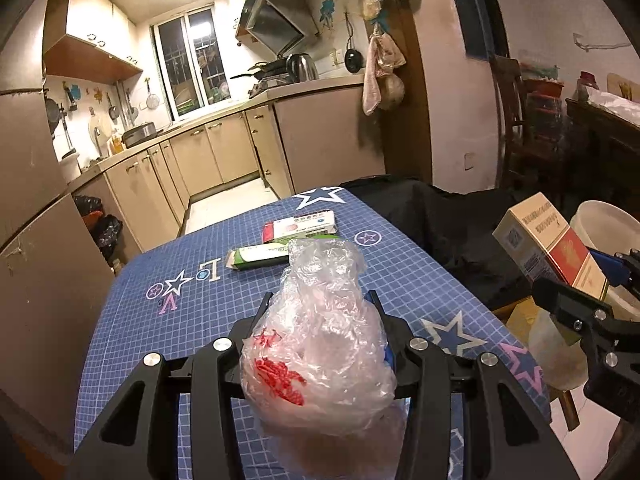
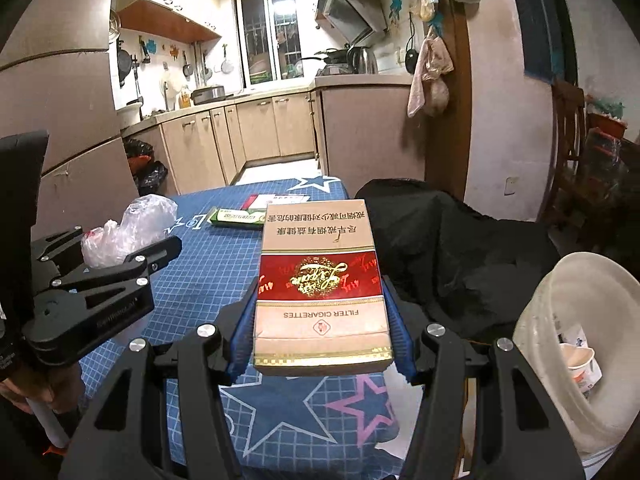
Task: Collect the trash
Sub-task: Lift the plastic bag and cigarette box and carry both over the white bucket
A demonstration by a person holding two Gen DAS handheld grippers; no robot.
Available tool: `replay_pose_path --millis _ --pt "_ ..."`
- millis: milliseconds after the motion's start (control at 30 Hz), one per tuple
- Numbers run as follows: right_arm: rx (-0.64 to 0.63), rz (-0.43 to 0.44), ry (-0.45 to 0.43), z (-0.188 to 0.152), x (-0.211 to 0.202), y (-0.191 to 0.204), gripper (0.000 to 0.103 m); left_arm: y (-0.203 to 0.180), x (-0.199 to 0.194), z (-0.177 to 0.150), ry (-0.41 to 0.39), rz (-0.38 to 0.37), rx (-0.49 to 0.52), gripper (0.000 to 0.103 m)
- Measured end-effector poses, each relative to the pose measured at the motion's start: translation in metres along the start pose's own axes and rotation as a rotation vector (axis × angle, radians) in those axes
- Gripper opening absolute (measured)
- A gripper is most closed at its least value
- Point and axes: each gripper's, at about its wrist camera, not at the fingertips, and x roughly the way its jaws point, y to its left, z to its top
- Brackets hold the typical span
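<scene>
tablecloth [image 1: 192, 320]: blue grid, stars, 6 o'clock | kettle [image 1: 301, 67]: counter, 12 o'clock | black cloth [image 2: 460, 248]: 3 o'clock | pink towel [image 1: 373, 80]: hanging, 1 o'clock

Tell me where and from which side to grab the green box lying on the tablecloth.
Grip the green box across its two long sides near the middle, coming down from above. It lies flat on the blue tablecloth, long and narrow, so its short width likely fits the gripper. The red-and-white box just behind crowds the far side.

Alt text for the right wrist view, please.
The right gripper clamps a red, white and gold cigarette carton above a blue star-patterned tablecloth; a white plastic bin stands right, the left gripper holds a crumpled clear plastic bag.
</scene>
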Motion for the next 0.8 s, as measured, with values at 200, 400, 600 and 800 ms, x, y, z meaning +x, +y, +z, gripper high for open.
replay_pose_path --millis 200,400,600,800 --pt "0.010 -0.029 -0.026 -0.001 -0.015 -0.012 0.054 -0.016 -0.008 0.005 -0.018 -0.025 0.021 0.046" --pt "0.037 -0.081 -0.060 -0.003 -0.034 -0.031 0.054 -0.043 -0.012 0.014 -0.040 -0.058 0.062 0.046" --pt "0.081 -0.133 -0.077 -0.008 -0.048 -0.057 0.054 -0.074 -0.015 0.022 -0.057 -0.100 0.108 0.046" --pt "0.113 -0.175 -0.093 -0.013 -0.061 -0.077 0.054 -0.102 -0.016 0.028 -0.063 -0.145 0.149 0.046"
